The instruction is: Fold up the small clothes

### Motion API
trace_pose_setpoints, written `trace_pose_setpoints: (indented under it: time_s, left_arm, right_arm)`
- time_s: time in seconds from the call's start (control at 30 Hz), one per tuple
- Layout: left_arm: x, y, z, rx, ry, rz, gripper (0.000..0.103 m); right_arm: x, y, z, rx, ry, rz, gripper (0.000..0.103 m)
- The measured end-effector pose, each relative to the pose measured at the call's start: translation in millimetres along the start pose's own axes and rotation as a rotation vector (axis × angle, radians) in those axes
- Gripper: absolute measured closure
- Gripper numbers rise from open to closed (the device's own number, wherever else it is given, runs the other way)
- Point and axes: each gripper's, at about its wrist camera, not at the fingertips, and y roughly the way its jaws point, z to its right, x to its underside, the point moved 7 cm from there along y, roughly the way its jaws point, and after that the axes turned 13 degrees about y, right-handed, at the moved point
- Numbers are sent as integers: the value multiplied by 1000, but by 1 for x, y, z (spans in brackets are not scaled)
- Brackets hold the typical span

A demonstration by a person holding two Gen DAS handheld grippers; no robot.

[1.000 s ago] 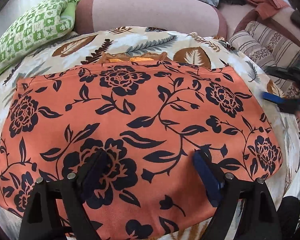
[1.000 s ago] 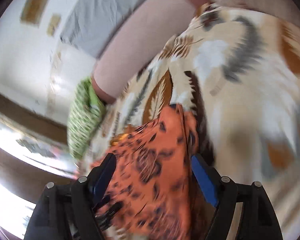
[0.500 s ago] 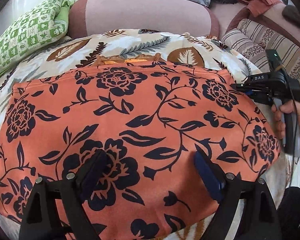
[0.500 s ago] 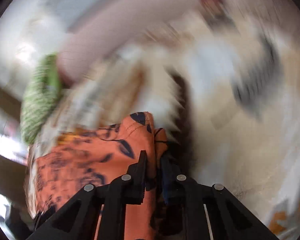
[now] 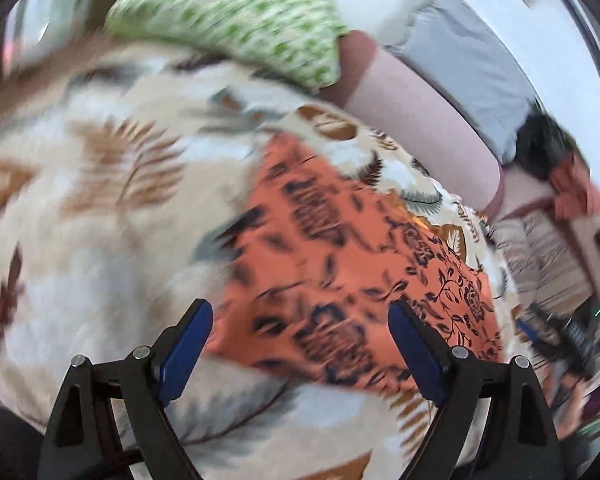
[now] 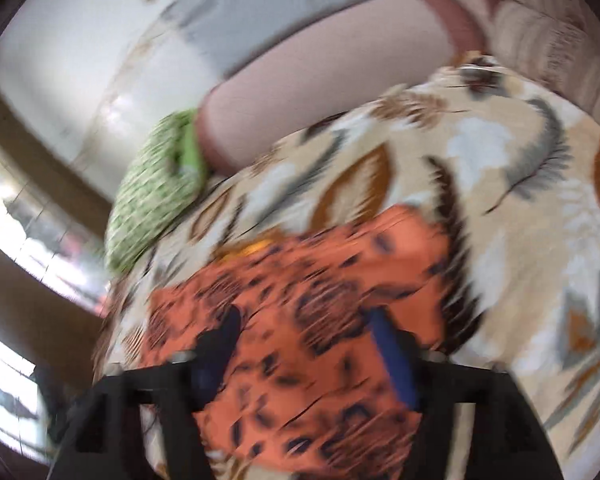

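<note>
1. The orange cloth garment with a dark navy floral print (image 5: 352, 248) lay spread flat on the cream bedspread patterned with brown and grey leaves (image 5: 100, 184), which covered a bed.
2. The left claw (image 5: 300, 344) was spread wide, its blue-padded fingers (image 5: 186, 340) apart and gripping nothing; it hung over the near corner of the garment, though blur hid whether it touched the fabric.
3. The right claw (image 6: 308, 356) was also spread, with the orange garment (image 6: 320, 280) showing between and beyond its fingers; the right wrist view was too smeared to tell whether the pads touched the cloth.
4. A green-and-white checked pillow (image 5: 236, 28) sat at the head of the bed, beside a long pink bolster (image 5: 416, 116).
5. A grey pillow (image 5: 472, 56) rested behind the bolster, against the white wall.
6. In the left wrist view, the right claw appeared dimly at the far right edge, just beyond the garment.
</note>
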Motion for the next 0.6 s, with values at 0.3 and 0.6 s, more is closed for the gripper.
trace_pose_setpoints:
  time_s: [0.3, 0.6]
  left_arm:
    - [31, 29, -19, 154, -130, -130, 88]
    - [20, 26, -17, 64, -8, -160, 59]
  right_arm:
    - [43, 53, 47, 73, 129, -134, 30]
    - [43, 57, 46, 107, 96, -161, 30]
